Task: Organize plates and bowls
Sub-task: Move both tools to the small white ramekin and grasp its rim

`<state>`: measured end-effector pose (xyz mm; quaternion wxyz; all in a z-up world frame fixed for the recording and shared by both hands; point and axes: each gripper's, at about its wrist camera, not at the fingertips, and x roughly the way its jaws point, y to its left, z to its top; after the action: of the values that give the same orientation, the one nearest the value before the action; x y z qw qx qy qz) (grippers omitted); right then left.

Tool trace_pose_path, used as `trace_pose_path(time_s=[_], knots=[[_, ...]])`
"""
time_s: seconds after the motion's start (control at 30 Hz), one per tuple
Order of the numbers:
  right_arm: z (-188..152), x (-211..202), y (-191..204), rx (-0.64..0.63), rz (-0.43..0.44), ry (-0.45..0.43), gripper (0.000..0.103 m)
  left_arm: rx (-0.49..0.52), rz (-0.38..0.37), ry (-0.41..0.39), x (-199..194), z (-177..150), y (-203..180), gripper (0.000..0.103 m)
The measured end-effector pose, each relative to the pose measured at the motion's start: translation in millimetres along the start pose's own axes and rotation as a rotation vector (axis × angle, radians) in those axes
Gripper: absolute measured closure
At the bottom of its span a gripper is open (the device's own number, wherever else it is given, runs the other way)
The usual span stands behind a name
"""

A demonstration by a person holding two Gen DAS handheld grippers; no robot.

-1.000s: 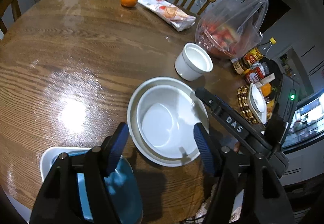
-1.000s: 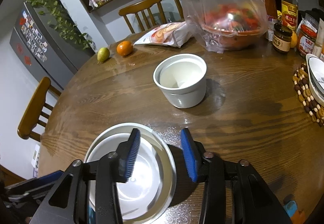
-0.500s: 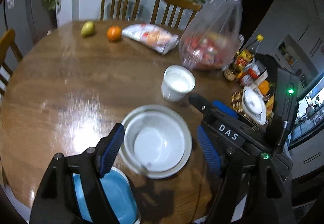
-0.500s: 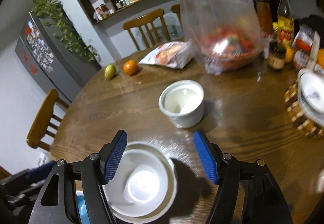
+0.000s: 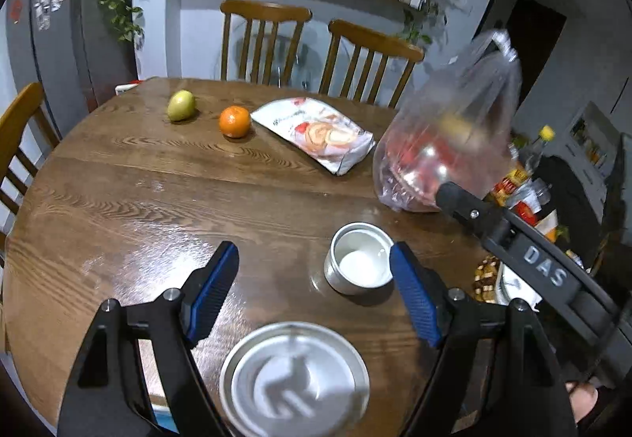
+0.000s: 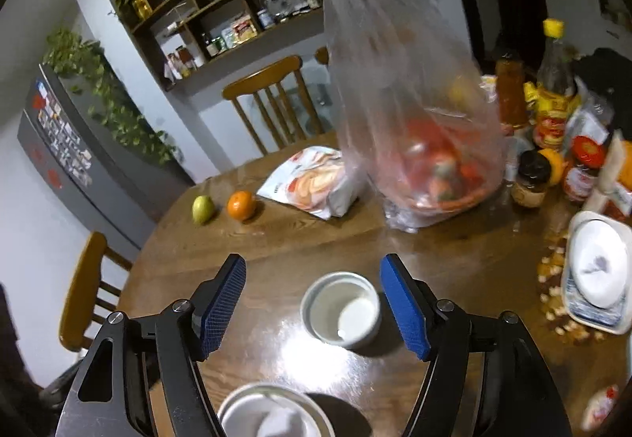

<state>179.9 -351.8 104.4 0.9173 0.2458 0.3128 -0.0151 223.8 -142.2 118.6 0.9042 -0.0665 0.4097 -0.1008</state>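
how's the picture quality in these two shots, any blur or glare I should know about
Left wrist view: the clear plastic bag and the stacked bowl and plate are motion-smeared, with lamp glare on the table. Right wrist view: the bag is smeared too, with a bright glare patch beside the small white cup. Both bend straight lines at the edges.

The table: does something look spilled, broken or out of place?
Nothing stands out. The small white cup stands upright on the table, the bowl sits level inside the plate, and no spill shows.

Glossy grained wood table (image 5: 118, 200) — smooth glazed white bowl (image 5: 294, 389), clear crinkled plastic bag (image 5: 442, 152).
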Motion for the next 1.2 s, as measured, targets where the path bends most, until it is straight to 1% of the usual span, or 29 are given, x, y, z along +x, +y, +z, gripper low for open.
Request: trace_pose_path(time_s=[0.03,0.07,0.1,0.13,0.2,0.23,0.33,0.37,0.43,0.5,0.53,0.6,0.7,0.73,0.87,0.93,0.97,1.03,1.1,1.13,1.2], knots=[[0.3,12.5,-6.1,0.011,0.023,0.028,0.031,0.009,0.004,0.017,11.4,1.9,-1.6,0.025],[1.4,24.0,-9.2,0.013,0.020,0.066,0.031,0.011,0.004,0.034,22.2,2.5,-2.3,0.025],[1.9,34.1,-14.5,0.028,-0.002,0.097,0.031,0.002,0.008,0.057,34.2,3.1,-1.8,0.025],[1.5,40.8,-19.9,0.048,-0.036,0.108,0.031,-0.011,0.007,0.083,45.6,3.0,-1.0,0.026],[0.8,49.0,-24.4,0.038,-0.110,0.094,0.031,-0.025,-0.012,0.135,68.6,1.9,-0.8,0.026],[-0.3,56.5,-28.1,0.035,-0.124,0.105,0.031,-0.024,-0.014,0.157,76.5,1.3,-1.6,0.026],[-4.6,77.5,-40.8,0.078,-0.094,0.190,0.031,-0.039,-0.029,0.212,99.7,-0.6,2.2,0.027],[-6.5,82.7,-43.7,0.078,-0.110,0.204,0.031,-0.048,-0.036,0.225,106.9,-0.3,3.1,0.027],[-8.4,86.9,-46.1,0.066,-0.153,0.199,0.035,-0.068,-0.044,0.244,117.9,-1.3,6.1,0.027],[-9.8,90.7,-49.5,0.071,-0.145,0.208,0.038,-0.079,-0.046,0.265,126.2,-3.2,6.3,0.027],[-11.0,94.5,-50.3,0.070,-0.137,0.222,0.042,-0.081,-0.049,0.276,129.9,-4.1,6.2,0.028],[-12.9,98.6,-51.4,0.064,-0.146,0.233,0.045,-0.079,-0.050,0.279,134.2,-5.6,2.6,0.030],[-15.8,106.1,-52.2,0.058,-0.162,0.248,0.054,-0.062,-0.046,0.282,135.4,-5.9,-1.8,0.036],[-16.4,108.0,-53.3,0.058,-0.163,0.257,0.056,-0.053,-0.040,0.281,136.0,-6.9,-3.8,0.036],[-18.1,112.3,-55.6,0.049,-0.187,0.270,0.057,-0.048,-0.028,0.294,143.8,-9.9,-4.4,0.036],[-19.1,115.6,-58.1,0.056,-0.169,0.275,0.058,-0.058,-0.029,0.301,147.0,-10.6,-3.0,0.038],[-19.8,117.6,-59.6,0.065,-0.146,0.283,0.060,-0.058,-0.025,0.305,148.0,-10.4,-2.6,0.038],[-21.4,122.6,-61.0,0.072,-0.119,0.305,0.068,-0.050,-0.012,0.316,151.5,-11.0,-3.6,0.039],[-23.1,126.4,-59.9,0.073,-0.117,0.314,0.070,-0.051,-0.004,0.316,154.3,-11.9,-3.5,0.041],[-23.5,127.2,-58.8,0.071,-0.111,0.312,0.072,-0.049,0.002,0.321,156.2,-12.3,-3.8,0.042],[-25.4,130.7,-56.9,0.066,-0.116,0.325,0.073,-0.043,0.011,0.334,160.7,-14.5,-5.5,0.044]])
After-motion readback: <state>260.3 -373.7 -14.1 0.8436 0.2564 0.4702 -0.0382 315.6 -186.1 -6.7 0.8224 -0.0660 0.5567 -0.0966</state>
